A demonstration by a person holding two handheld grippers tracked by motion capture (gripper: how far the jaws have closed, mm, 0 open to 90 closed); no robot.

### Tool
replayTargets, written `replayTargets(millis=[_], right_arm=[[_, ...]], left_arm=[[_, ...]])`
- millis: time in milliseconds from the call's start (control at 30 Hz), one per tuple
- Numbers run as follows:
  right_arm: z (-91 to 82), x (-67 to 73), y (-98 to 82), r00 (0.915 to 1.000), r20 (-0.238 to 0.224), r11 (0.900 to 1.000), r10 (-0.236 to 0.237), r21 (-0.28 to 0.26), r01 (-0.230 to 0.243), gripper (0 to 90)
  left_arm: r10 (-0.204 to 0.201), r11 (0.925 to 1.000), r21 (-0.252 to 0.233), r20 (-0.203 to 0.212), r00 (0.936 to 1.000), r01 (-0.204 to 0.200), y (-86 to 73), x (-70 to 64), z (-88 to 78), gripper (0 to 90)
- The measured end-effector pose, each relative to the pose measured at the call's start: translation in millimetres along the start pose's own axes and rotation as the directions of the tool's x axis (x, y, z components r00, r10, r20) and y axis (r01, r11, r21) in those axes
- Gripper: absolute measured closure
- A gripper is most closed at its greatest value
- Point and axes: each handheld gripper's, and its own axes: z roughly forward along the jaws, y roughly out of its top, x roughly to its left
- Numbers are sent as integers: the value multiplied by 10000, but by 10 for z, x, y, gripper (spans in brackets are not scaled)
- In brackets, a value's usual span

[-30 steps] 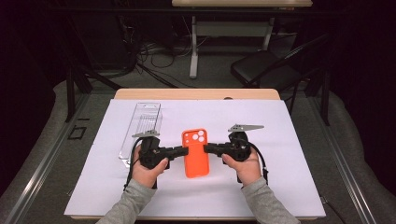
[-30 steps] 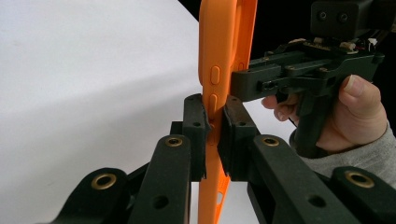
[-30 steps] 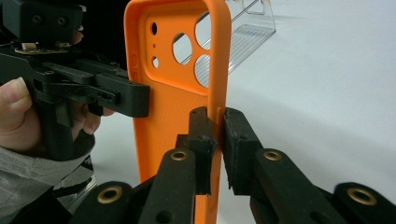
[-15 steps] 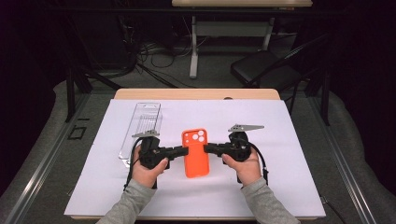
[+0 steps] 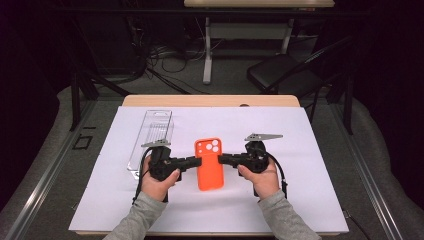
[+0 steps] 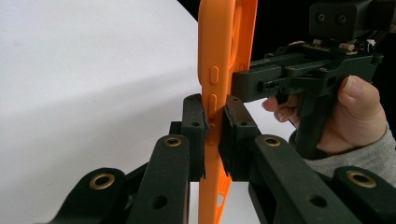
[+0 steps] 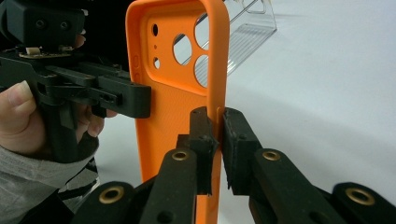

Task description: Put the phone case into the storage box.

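White sheeting covers the table; at centre frame, the left gripper and right gripper each clamp an opposite long edge of an orange phone case. Farther back, upper left, lies a clear plastic package.

Table: I see a light wooden top, its bare far edge showing beyond the sheet.
Cover: a white sheet lies flat over nearly all of my working surface, reaching close to the near edge.
Clear packaging tray: it lies directly on the sheet, left of the middle, its long side running away from me; I see it again at the far end of the right gripper view.
Floor: grey, around the table on both sides.
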Motion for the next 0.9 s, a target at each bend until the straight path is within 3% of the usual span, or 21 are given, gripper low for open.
replayTargets(millis=[900], right_arm=[[-10,-1,-2,9998,-39,9998,188,-66,-188,839]], left_arm=[[-44,9999,-161,84,10000,46,2,1,-1,772]])
